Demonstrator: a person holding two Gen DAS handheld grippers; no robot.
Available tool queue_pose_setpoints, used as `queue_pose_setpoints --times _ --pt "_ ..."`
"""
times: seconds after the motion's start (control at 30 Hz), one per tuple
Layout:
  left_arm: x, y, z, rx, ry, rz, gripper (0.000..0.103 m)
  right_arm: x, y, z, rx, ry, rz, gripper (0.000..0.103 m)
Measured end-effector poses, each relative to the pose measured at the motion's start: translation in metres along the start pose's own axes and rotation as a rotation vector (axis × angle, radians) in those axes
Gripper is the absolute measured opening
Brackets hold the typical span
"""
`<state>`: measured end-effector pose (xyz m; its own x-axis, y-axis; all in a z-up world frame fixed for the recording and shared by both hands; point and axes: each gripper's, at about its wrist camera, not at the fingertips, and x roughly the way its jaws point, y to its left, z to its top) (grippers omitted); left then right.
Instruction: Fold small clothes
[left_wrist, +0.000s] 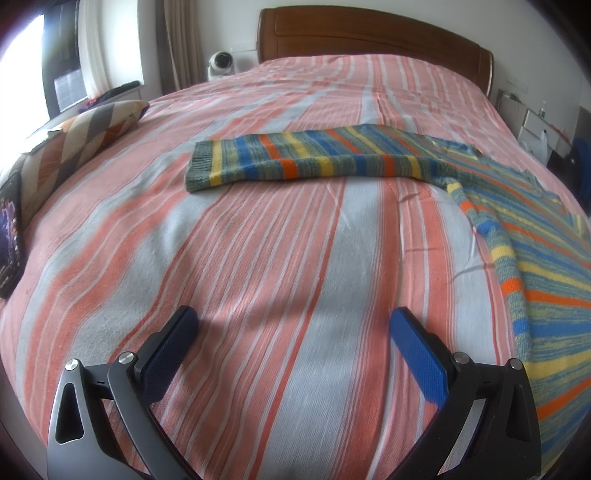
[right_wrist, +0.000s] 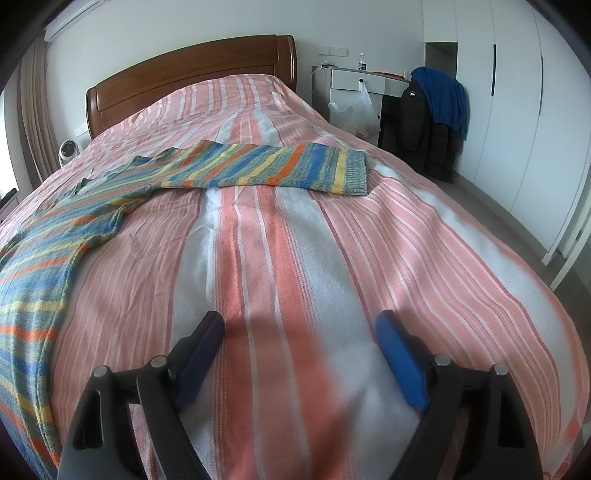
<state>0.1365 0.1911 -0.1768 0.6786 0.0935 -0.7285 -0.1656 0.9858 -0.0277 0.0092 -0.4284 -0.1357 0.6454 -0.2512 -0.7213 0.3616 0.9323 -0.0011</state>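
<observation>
**Striped sweater spread flat, both grippers clear of it**

While both grippers hang above bare bedding, the bed (left_wrist: 258, 258) carries the whole work area: a coverlet in pink, white and pale grey stripes runs up to a brown wooden headboard (left_wrist: 369, 33).

The knitted sweater (left_wrist: 314, 158), banded in blue, yellow, orange and grey-green, lies flat across the middle of the bed. One sleeve reaches toward the bed's left edge and ends in a ribbed cuff (left_wrist: 201, 166). The other sleeve reaches toward the right edge and ends in a matching cuff (right_wrist: 354, 171). The sweater body runs down toward the foot edge between the two cameras.

A patterned cushion (left_wrist: 88, 136) rests at the left edge of the bed. A dark jacket with a blue garment (right_wrist: 439, 99) over it hangs beside the bed's right side, near a white nightstand (right_wrist: 354, 83).

The left gripper (left_wrist: 293, 325) has its blue pads (left_wrist: 417, 354) spread wide, nothing between them. The right gripper (right_wrist: 299, 328) is likewise spread wide and empty, over the coverlet, well apart from the sweater.
</observation>
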Motion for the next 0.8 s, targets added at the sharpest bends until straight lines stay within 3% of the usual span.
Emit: queue_pose_setpoints --times 0.8 --pt "-0.0002 0.0000 -0.0004 0.002 -0.002 0.002 0.103 -0.0002 0.0039 0.0003 -0.027 0.017 -0.002 0.093"
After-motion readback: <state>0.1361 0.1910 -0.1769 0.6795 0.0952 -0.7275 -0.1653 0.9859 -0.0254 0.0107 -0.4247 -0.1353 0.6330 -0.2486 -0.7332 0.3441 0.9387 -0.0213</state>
